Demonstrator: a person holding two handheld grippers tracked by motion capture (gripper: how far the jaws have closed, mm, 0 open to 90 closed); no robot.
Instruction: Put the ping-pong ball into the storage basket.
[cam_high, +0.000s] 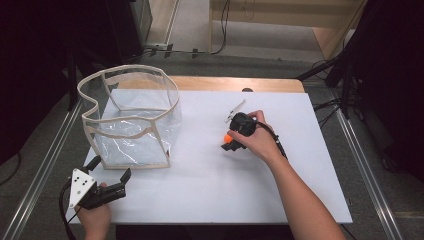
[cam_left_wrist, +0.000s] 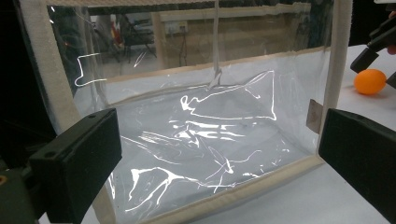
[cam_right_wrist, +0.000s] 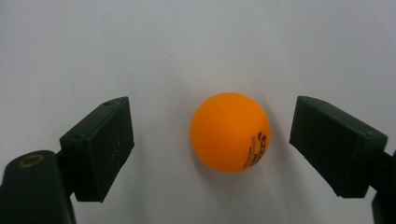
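An orange ping-pong ball (cam_high: 228, 137) lies on the white board (cam_high: 215, 195) near the middle. My right gripper (cam_high: 229, 142) points down over it. In the right gripper view the ball (cam_right_wrist: 230, 132) sits between the two black jaws of that gripper (cam_right_wrist: 217, 140), with a gap on each side, so nothing is gripped. My left gripper (cam_high: 111, 168) stands open at the board's near left corner, facing a clear plastic bin with beige trim (cam_high: 127, 165). In the left gripper view the bin (cam_left_wrist: 336, 70) stands just beyond the open jaws of the gripper (cam_left_wrist: 219, 154), and the ball (cam_left_wrist: 370, 81) lies at the far right.
The bin stands open-topped on the left part of the board. A wooden table edge (cam_high: 225, 83) shows behind the board. Metal rails (cam_high: 45, 165) run along both sides, and cables lie on the floor beyond.
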